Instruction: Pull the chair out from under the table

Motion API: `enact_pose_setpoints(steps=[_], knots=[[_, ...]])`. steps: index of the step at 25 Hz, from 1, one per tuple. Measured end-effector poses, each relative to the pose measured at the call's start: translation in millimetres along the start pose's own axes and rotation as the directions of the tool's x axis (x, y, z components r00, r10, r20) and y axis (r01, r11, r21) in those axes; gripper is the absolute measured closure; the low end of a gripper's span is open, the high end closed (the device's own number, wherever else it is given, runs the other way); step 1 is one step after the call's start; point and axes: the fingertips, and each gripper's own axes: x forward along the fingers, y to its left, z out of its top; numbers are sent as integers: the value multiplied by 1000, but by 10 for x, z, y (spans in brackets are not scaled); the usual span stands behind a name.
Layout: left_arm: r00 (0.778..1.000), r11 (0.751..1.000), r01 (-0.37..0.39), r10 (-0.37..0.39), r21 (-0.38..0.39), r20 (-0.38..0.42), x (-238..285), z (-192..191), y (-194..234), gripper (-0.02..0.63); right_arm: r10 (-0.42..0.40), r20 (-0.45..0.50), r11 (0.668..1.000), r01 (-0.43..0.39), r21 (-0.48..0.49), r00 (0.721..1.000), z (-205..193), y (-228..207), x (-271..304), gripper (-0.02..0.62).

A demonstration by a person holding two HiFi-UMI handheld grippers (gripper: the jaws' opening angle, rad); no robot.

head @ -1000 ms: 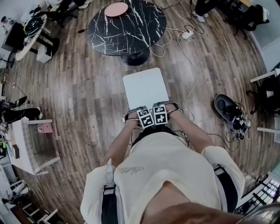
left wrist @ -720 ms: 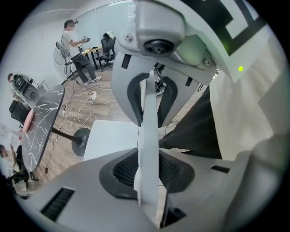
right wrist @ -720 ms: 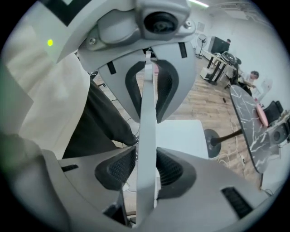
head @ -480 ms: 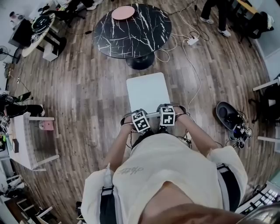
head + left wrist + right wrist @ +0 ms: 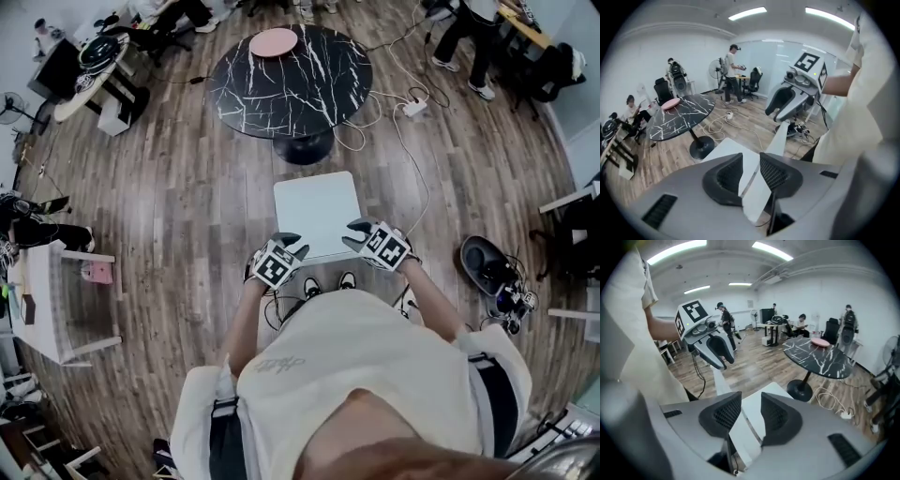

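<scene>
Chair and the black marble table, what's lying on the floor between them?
Nothing: the head view shows bare wood floor between the chair and the table base; white cables loop off to one side.

No legible txt; shirt print (image 5: 278, 364) too blurry

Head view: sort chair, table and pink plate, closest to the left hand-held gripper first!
1. White chair, just ahead.
2. Black marble table, beyond.
3. Pink plate, table's far edge.
Left hand-held gripper just opened, chair back between jaws.
</scene>
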Motion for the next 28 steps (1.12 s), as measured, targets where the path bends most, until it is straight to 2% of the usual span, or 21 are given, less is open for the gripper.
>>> enact_pose_setpoints(steps=[3, 6, 9, 12, 13, 15, 17, 18, 20, 23, 26, 28], knots=[[988, 991, -109, 116, -75, 98, -187, 223, 314, 492, -67, 53, 997, 64, 49, 996, 89, -178, -129, 476], [955, 964, -219, 244, -151, 171, -405, 376, 610, 535, -84, 82, 996, 80, 49, 993, 204, -228, -237, 520], [941, 959, -205, 248, -198, 231, -534, 524, 701, 568, -98, 144, 994, 90, 60, 985, 391, -283, -361, 589], [938, 966, -192, 233, -173, 258, -593, 664, 690, 585, -105, 204, 992, 87, 94, 973, 575, -343, -491, 589], [934, 966, -204, 241, -161, 262, -614, 710, 690, 588, -93, 223, 992, 70, 107, 970, 629, -345, -533, 589], [923, 959, -228, 268, -168, 276, -680, 810, 697, 589, -30, 282, 989, -13, 149, 959, 756, -312, -614, 589], [907, 948, -226, 289, -226, 306, -786, 911, 717, 589, 2, 364, 978, -78, 192, 931, 924, -309, -709, 589], [898, 941, -214, 294, -261, 326, -848, 958, 730, 589, -10, 390, 978, -73, 197, 921, 1001, -327, -756, 589], [877, 929, -185, 303, -320, 373, -980, 1064, 768, 589, -60, 406, 985, -12, 173, 912, 1128, -378, -841, 589], [835, 917, -193, 341, -349, 432, -1197, 1242, 867, 589, -138, 429, 988, 94, 122, 893, 1342, -444, -997, 589], [790, 911, -228, 380, -344, 482, -1409, 1422, 941, 589, -209, 491, 978, 171, 120, 846, 1597, -501, -1232, 589], [768, 913, -240, 386, -329, 511, -1508, 1549, 960, 589, -243, 538, 970, 199, 140, 807, 1774, -555, -1407, 590]])
